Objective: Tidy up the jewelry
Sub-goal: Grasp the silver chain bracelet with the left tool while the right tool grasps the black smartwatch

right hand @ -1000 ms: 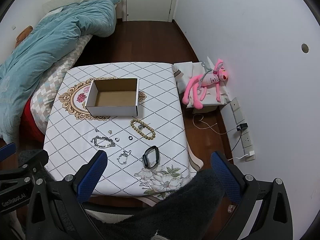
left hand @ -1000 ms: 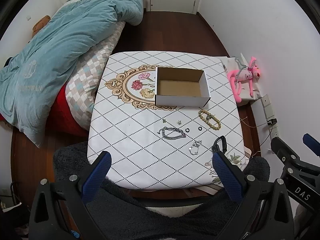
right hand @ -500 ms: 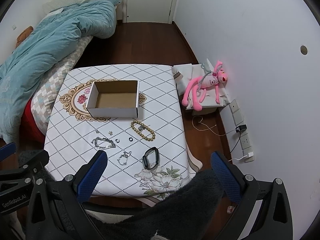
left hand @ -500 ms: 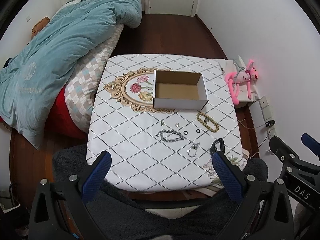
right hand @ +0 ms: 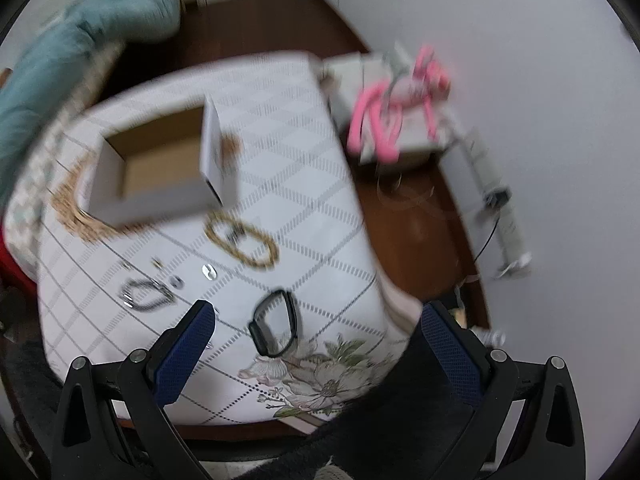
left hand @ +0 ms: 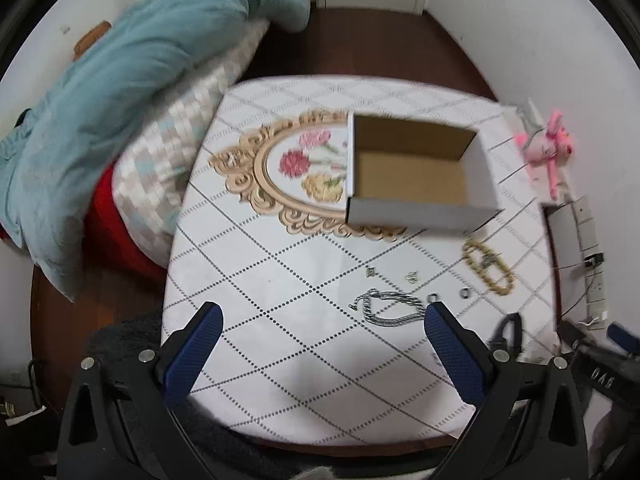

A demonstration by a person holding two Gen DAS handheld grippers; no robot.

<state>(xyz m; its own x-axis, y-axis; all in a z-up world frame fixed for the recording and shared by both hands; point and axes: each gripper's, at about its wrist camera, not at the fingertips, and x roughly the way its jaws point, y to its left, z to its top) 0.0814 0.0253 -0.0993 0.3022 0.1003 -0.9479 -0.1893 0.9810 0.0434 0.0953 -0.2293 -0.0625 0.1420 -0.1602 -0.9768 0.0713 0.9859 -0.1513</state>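
An open cardboard box [left hand: 416,176] [right hand: 160,172], white outside and empty, sits mid-table. In front of it lie a wooden bead bracelet [left hand: 488,266] [right hand: 242,242], a silver chain bracelet [left hand: 390,312] [right hand: 146,296], two small dark rings [left hand: 465,293], tiny earrings [left hand: 411,277] and a black wristband [right hand: 276,326] [left hand: 510,330]. My left gripper [left hand: 324,328] hangs open above the near table edge, its right finger beside the silver chain. My right gripper [right hand: 316,332] is open too, with the black wristband lying between its fingers below. Both views are motion-blurred.
The table [left hand: 280,300] wears a white diamond-pattern cloth with floral prints. A bed with a teal duvet [left hand: 120,80] lies to the left. A pink plush toy [right hand: 396,96] rests on a low box at the right, above cables and sockets along the wall.
Both grippers have moved down and forward toward the table; the jewelry and box now look much larger. The right view has swung and tilted. Both stay open.
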